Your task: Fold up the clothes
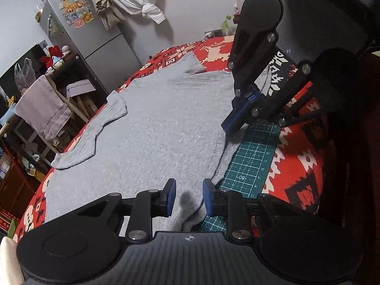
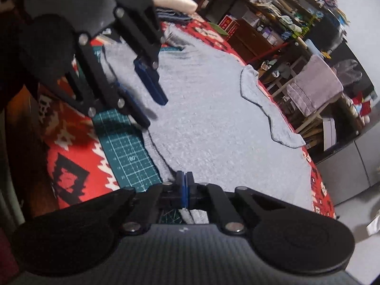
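Grey knit garment (image 1: 152, 128) lies spread flat over a red patterned cloth (image 1: 299, 166), covering most of the surface. One long edge of it rests on a green cutting mat (image 1: 251, 163). It looks like a T-shirt or light sweater; two short sleeves (image 1: 114, 109) are folded inward along the far side, toward the shelving and the towel (image 1: 42, 109) hung on a rack.

Left gripper (image 1: 189, 196): blue pads spread apart, a raised fold of the garment's edge sitting between them but not pinched. Pads not closed on anything yet.

Right gripper (image 2: 184, 185): pads pressed together at the garment's near edge. The right wrist view shows the fabric edge meeting the pads, so it appears to be pinching the hem there, though the cloth inside the pads is hidden.

Both grippers sit along the same mat-side edge, apart from each other, the right one also visible in the left wrist view (image 1: 234, 123) with its tips down at the hem.

Handling judgement: soft, limp, light fabric with a textured knit, so not slippery against the pads. It will sag and drag between two hold points and will not keep its shape. Best hold is the doubled hem edge over the mat, one grip toward each end, so the edge lifts as a straight line and carries across to the sleeve side. The left still needs to close on its fold
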### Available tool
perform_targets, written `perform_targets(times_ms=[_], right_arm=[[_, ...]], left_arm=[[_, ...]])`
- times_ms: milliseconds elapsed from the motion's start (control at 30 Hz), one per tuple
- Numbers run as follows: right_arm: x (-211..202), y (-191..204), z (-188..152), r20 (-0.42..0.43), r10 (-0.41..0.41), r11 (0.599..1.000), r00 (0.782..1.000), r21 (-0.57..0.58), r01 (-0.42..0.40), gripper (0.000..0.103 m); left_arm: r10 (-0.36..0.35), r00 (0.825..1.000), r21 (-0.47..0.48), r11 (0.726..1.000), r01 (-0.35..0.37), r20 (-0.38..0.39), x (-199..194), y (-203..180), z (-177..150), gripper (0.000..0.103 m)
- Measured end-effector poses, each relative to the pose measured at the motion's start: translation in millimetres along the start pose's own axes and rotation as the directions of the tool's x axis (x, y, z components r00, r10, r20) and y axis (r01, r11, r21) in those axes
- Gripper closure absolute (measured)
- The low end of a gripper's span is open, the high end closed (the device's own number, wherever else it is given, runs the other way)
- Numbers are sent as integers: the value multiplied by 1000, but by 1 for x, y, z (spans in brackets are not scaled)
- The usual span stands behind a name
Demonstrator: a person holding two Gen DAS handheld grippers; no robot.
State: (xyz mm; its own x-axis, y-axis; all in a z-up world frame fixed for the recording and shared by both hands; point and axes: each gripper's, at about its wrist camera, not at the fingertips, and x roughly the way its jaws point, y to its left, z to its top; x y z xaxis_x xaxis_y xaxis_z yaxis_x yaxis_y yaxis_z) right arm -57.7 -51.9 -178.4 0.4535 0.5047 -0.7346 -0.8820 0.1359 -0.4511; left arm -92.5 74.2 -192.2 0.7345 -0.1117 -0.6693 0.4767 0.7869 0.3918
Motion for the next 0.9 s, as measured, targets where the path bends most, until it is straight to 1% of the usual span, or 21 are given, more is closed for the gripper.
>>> perform_targets(times_ms=[133,333,433,600,733,767,800,900], right_arm=[[-8,-10,0,12,12,998,1000,67,-12,103],[-15,-17,1,22,12,996,1000,85,-14,103],[-21,-18,1,37,9,993,999,116,-13,103],[-27,-17,1,47,15,987,999,159,-22,103],[-29,-16,-1,43,9,987,999,161,-16,103],[-27,-16,-1,42,9,987,999,160,-16,103],[-26,-16,-1,40,10,987,999,159,-16,103],[-20,-13,-2,34,16,989,999,146,-21,103]], left_arm=[[6,1000,43,999,-6,1,3,-5,2,78],[6,1000,82,997,-5,-8,6,-11,4,78],[2,1000,90,996,-3,12,4,-13,6,78],[27,999,106,994,-29,20,7,-17,10,78],[39,999,118,992,-41,22,10,-19,12,79],[41,999,123,992,-43,20,10,-19,12,85],[32,999,126,991,-34,19,10,-19,11,94],[25,999,125,992,-28,22,9,-18,9,100]])
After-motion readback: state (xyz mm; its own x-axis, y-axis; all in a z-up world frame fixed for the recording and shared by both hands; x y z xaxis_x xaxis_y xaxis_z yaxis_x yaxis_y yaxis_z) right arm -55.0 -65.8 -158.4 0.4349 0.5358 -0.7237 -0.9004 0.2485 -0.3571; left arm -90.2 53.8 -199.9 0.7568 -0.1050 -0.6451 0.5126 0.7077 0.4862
